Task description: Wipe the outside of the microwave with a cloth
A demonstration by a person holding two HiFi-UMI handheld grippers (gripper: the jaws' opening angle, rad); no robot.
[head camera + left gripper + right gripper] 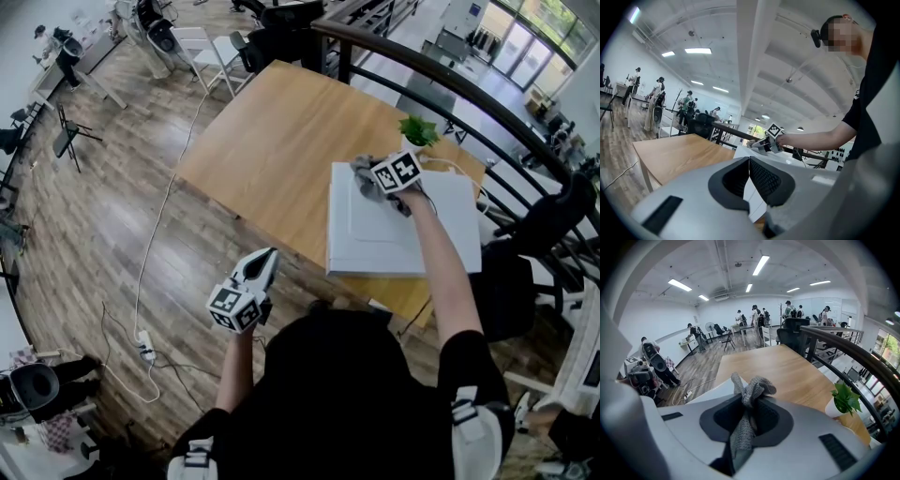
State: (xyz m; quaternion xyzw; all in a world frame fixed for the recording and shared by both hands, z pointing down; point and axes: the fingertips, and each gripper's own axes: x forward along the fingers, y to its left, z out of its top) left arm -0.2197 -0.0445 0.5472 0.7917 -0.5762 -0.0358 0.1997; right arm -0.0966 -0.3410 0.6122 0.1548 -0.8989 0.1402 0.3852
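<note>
- R hand-held gripper (750, 414) is clamped on the grey cloth (749, 392). Cloth bunches up past the tips.
- In head view the cloth lies on top of the white microwave (394, 239), at the far left corner of its top panel.
- Microwave stands at the near right edge of the wooden worktop (281, 141), w/ a small potted plant (418, 131) just behind it.
- L hand-held gripper (749, 174) has its jaws together, nothing betw them.
- I hold it off the worktop, over the wood floor (103, 234), well apart from the microwave, tips aimed toward it.
</note>
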